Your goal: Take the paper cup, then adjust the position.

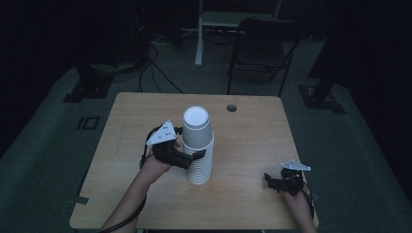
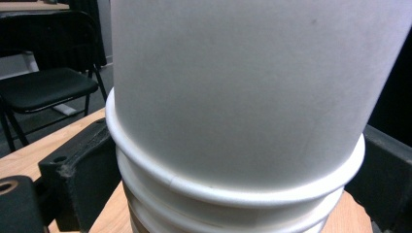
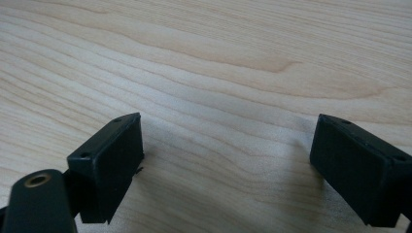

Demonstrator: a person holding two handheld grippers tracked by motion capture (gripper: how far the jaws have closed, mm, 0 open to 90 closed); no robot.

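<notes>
White paper cups stand nested upside down in a tall stack near the centre of the wooden tabletop, the top cup's base facing up. The left tool reaches in from the stack's nine o'clock side, its jaws either side of the stack's middle. In the left gripper view the stack sits between the two black jaws, with rolled rims ringed one below another. Whether the jaws press on the cups cannot be told from that view.

At the tabletop's four o'clock corner the right tool rests low, held by a hand, well apart from the stack. In the right gripper view its jaws stand spread wide over bare wood grain, nothing between them.

A dark folding chair stands on the floor beyond the tabletop at twelve o'clock.
</notes>
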